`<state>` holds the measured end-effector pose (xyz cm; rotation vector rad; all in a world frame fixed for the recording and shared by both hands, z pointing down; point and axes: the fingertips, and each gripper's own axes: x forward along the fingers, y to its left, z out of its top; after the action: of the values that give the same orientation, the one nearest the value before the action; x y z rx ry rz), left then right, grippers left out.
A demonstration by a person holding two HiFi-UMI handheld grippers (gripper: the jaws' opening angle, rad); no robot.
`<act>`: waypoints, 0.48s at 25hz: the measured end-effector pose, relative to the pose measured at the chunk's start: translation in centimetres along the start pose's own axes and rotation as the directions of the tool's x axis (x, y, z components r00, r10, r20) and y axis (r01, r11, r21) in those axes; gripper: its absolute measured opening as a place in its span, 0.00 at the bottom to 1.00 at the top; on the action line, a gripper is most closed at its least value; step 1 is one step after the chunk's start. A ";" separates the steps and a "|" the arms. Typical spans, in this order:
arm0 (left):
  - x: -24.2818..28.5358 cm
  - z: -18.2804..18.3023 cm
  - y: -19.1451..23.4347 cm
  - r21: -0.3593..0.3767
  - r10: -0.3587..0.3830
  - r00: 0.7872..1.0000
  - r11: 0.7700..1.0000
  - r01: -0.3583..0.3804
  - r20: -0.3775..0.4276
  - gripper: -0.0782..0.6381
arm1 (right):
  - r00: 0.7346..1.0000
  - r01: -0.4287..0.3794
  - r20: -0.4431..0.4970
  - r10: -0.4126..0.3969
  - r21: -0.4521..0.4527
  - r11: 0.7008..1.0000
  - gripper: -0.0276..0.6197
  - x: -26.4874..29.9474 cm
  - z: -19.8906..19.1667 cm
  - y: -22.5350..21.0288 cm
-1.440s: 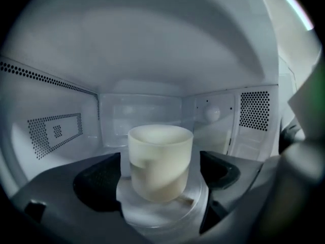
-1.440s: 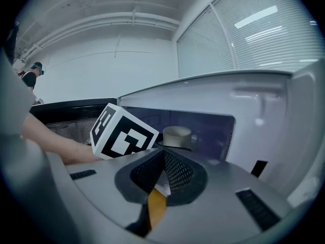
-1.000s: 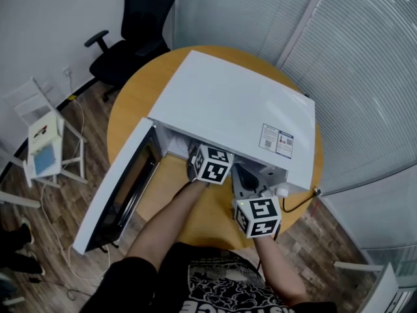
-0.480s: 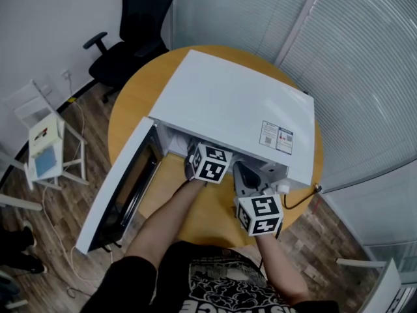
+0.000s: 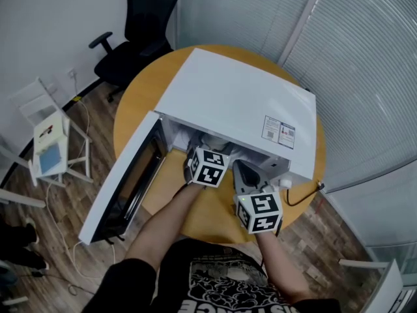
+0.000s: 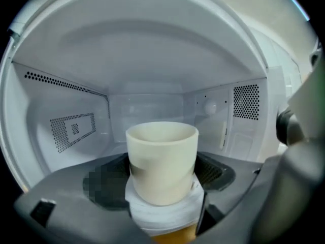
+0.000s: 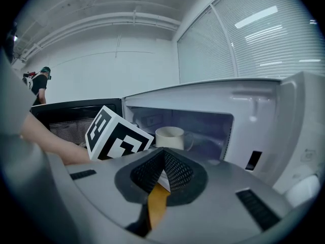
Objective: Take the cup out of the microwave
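My left gripper [image 6: 161, 176] is closed on the cup [image 6: 161, 156]. Its jaws have just been closing, and the dark pads now bear on the cup's left and right walls at centre frame in the left gripper view. The cup is cream, upright and open at the top. It is inside the microwave [image 5: 234, 103] cavity, near the front opening. The perforated side walls and the rear wall of the cavity show behind it.

My right gripper [image 7: 162, 161] has its jaws drawn together with nothing between them. Only a thin strip of the orange counter [image 5: 133, 96] shows through the gap. It is outside the microwave at the lower centre of the head view. From its own view the cup appears at mid frame, just right of the left gripper's marker cube.

The microwave door [image 5: 124, 181] is swung open toward the lower left of the head view. A black office chair [image 5: 140, 31] is at the upper left, well apart from the counter. Window blinds [image 5: 365, 77] fill the right.
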<state>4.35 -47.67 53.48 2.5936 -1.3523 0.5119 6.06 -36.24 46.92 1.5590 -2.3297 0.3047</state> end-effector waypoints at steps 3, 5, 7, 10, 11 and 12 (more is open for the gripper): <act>-0.7 -0.3 -0.1 -0.003 0.004 1.000 1.000 -0.004 0.010 0.67 | 1.000 -0.010 0.000 0.010 -0.001 1.000 0.07 -0.2 -0.1 0.4; -1.1 -0.5 -0.3 -0.006 0.002 1.000 1.000 -0.002 0.015 0.67 | 1.000 -0.017 0.000 0.017 0.000 1.000 0.07 -0.4 -0.2 0.7; -1.5 -0.6 -0.3 -0.010 0.004 1.000 1.000 -0.004 0.027 0.67 | 1.000 -0.025 -0.001 0.025 -0.001 1.000 0.07 -0.5 -0.3 1.0; -2.2 -0.7 -0.2 -0.012 0.015 0.999 1.000 -0.015 0.039 0.67 | 0.999 -0.035 -0.003 0.035 -0.004 0.999 0.07 -0.8 -0.5 1.5; -2.4 -0.7 -0.2 -0.013 0.017 0.999 1.000 -0.017 0.041 0.67 | 0.999 -0.037 -0.004 0.037 -0.004 0.999 0.07 -0.9 -0.6 1.5; -2.6 -0.8 -0.2 -0.015 0.018 0.999 1.000 -0.018 0.042 0.67 | 0.999 -0.038 -0.004 0.038 -0.004 0.999 0.07 -1.0 -0.6 1.6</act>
<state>2.98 -45.32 53.20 2.5969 -1.3884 0.4512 5.03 -34.54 47.09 1.5119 -2.3580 0.3124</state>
